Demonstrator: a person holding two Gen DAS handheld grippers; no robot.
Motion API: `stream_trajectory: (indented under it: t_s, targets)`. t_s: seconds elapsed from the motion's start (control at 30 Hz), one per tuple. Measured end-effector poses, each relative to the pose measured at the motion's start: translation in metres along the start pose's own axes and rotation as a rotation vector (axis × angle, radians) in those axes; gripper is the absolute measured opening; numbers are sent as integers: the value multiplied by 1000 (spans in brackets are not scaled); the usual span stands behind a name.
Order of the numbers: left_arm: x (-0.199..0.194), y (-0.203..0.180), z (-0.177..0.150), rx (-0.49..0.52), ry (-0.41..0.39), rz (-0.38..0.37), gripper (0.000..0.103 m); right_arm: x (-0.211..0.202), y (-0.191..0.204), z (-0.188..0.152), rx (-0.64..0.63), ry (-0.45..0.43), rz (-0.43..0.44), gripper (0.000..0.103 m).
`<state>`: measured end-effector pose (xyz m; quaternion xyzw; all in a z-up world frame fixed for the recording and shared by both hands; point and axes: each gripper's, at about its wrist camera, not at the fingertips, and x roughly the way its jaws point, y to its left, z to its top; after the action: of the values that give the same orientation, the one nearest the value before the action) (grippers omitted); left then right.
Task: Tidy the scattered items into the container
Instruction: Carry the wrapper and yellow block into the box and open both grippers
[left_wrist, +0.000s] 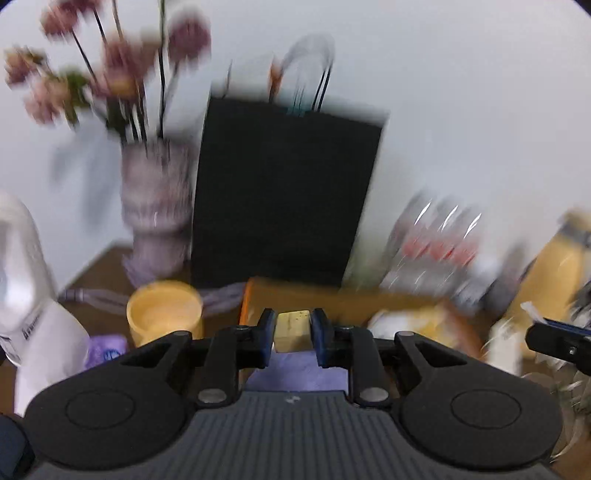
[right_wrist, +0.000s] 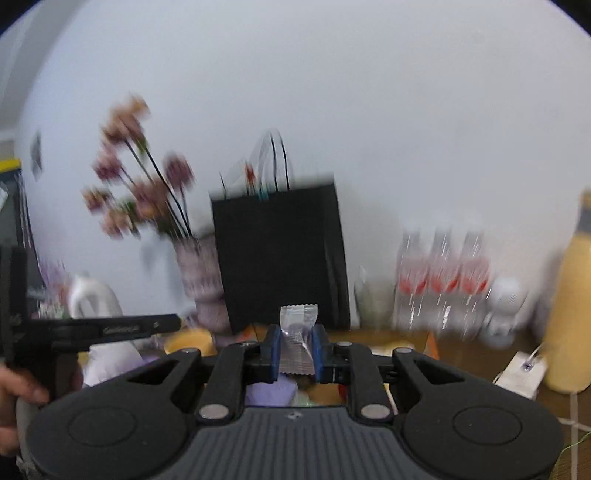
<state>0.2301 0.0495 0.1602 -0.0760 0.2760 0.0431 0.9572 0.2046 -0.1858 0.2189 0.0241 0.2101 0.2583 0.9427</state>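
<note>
Yellow, a small rectangular block (left_wrist: 292, 329) is pinched in the left gripper (left_wrist: 293, 334) jaws and a clear crinkled sachet (right_wrist: 297, 338) in the right gripper (right_wrist: 297, 350) jaws, both carried above the orange-rimmed container (left_wrist: 248, 295) on the desk; release over it is judged next.

1. A small pale-yellow rectangular block (left_wrist: 293, 330) is seen clamped between 2 blue pads, raised above the table.
2. A small clear crinkle-edged plastic sachet (right_wrist: 297, 341) is held upright between 2 blue pads, its serrated top edge uppermost.
3. An orange-walled cardboard box (left_wrist: 246, 306) is shown below, blurred, with a purple item inside.
</note>
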Motion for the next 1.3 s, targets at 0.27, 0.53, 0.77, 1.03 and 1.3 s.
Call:
stream_trajectory:
  t_s: [0.27,0.53,0.77,1.03,1.3]
  targets:
    - [127,-7,-7,78,379,107,22,166,-31,-8,103,496,7,16]
    - [158,-8,-12,119,497,128,25,226,-41,-35,108,680,-81,18]
    - [146,-9,11,119,533,109,50,222,-42,-22,124,699,-122,41]
    - [83,-19,65,71,447,168,98,166,-52,45,133,589,-168,65]
    - [52,-32,47,80,432,135,100,125,-50,41,127,543,-171,73]
